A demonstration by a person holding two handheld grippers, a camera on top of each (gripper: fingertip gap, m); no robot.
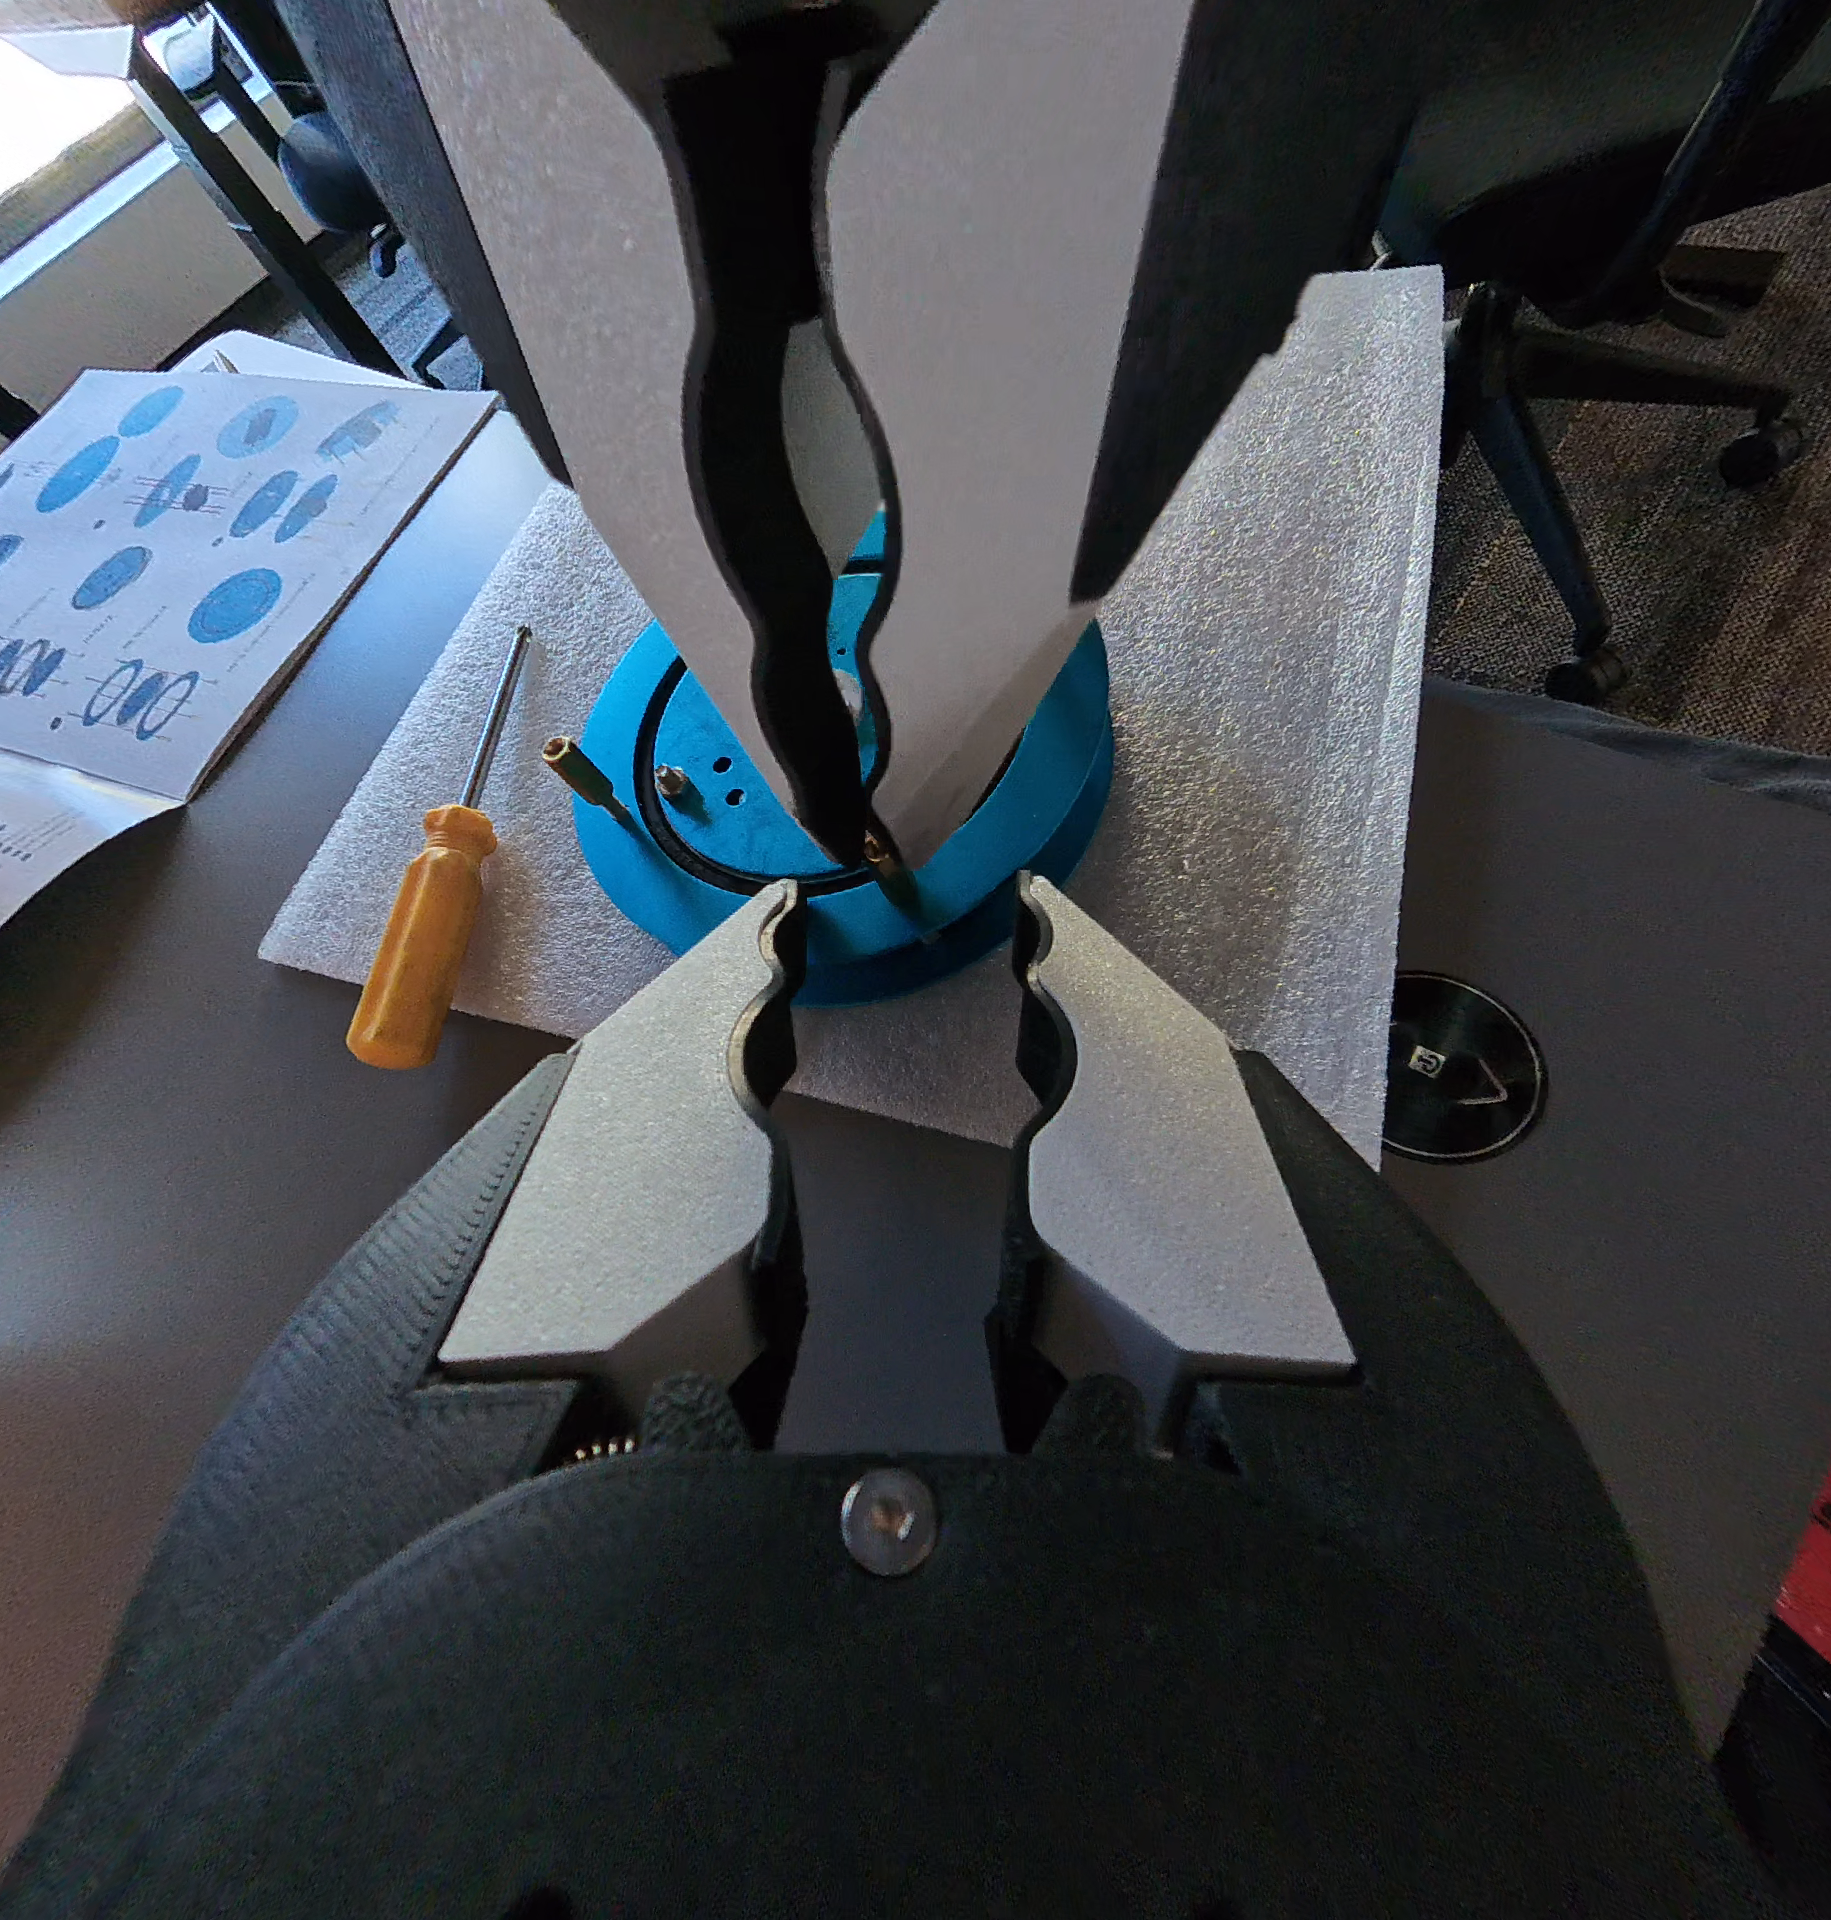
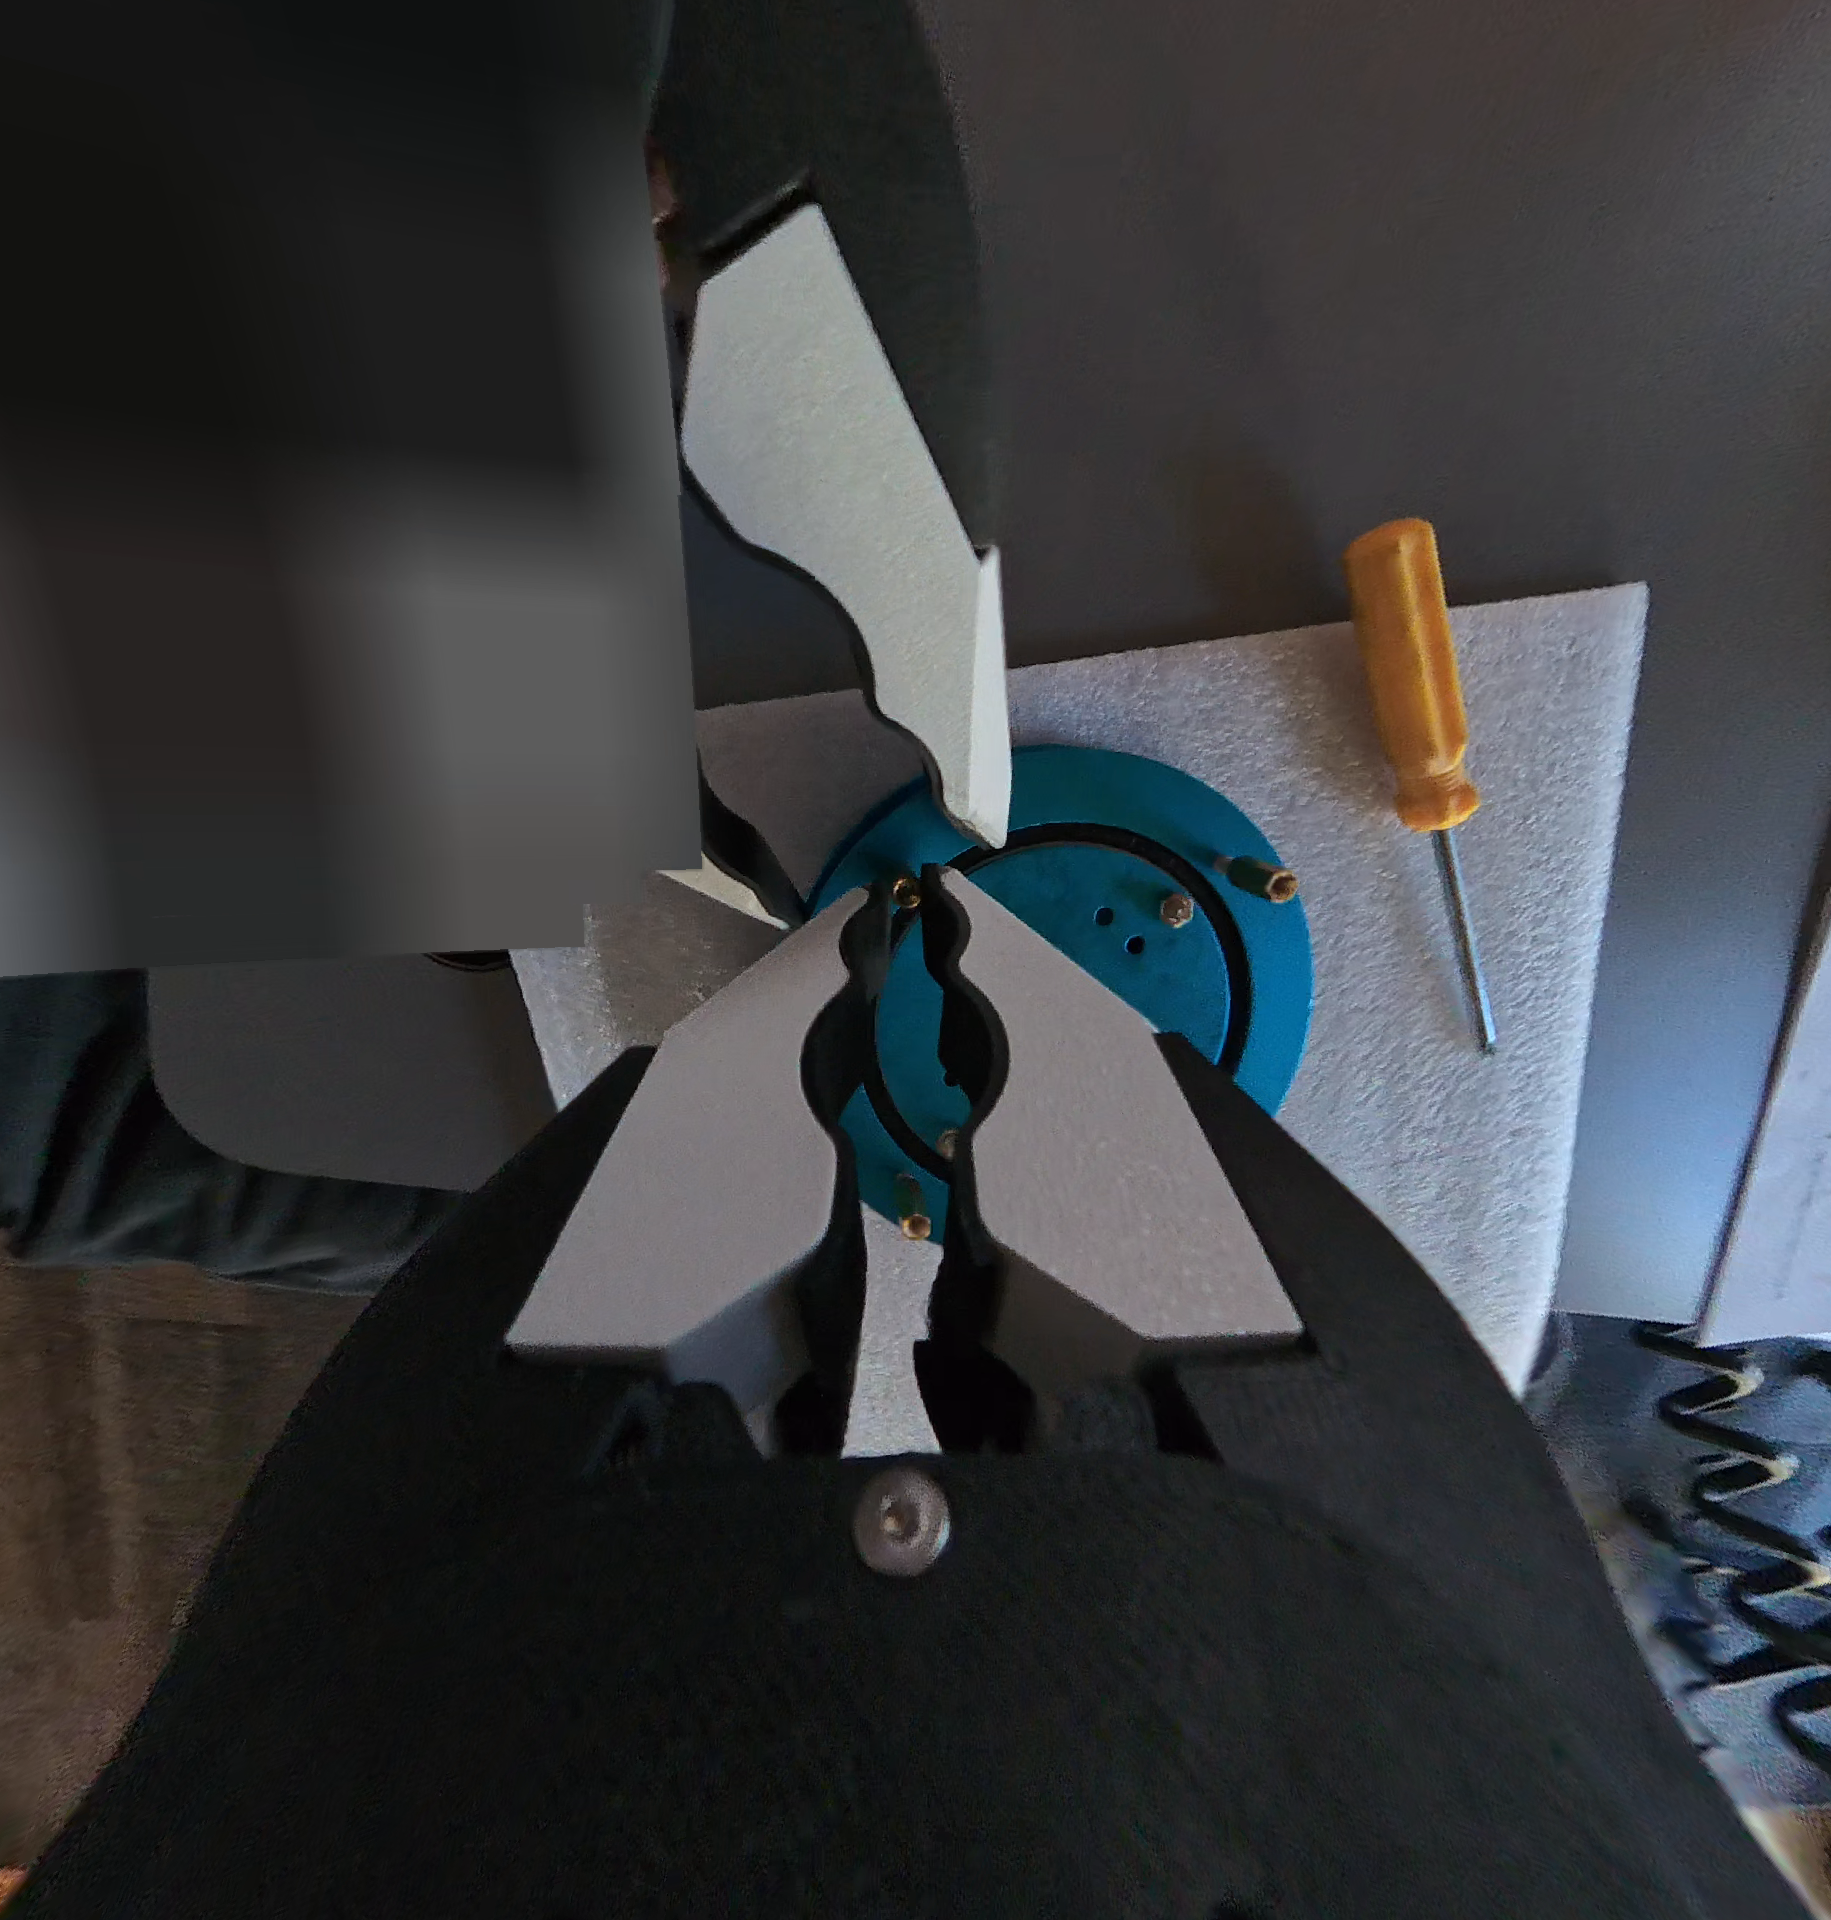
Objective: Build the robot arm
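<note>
Pinching down from above, the right claw (image 2: 906,891) has its tips drawn nearly together around a small brass standoff (image 2: 903,888) that stands on the blue round base (image 2: 1264,987), though whether they truly grip it is hard to tell. The left claw (image 1: 906,899) sits wide apart and holds nothing, its tips at the near edge of the same base, either side of that standoff. Two more brass standoffs (image 1: 578,769) rise from the base's rim, one toward the screwdriver and one on the far side. The base rests on a white foam sheet (image 1: 1275,644) on the grey table (image 1: 163,1195). An orange-handled screwdriver (image 1: 428,914) lies just beside the base, half on the foam. An open booklet (image 1: 142,561) with blue diagrams lies farther left
</note>
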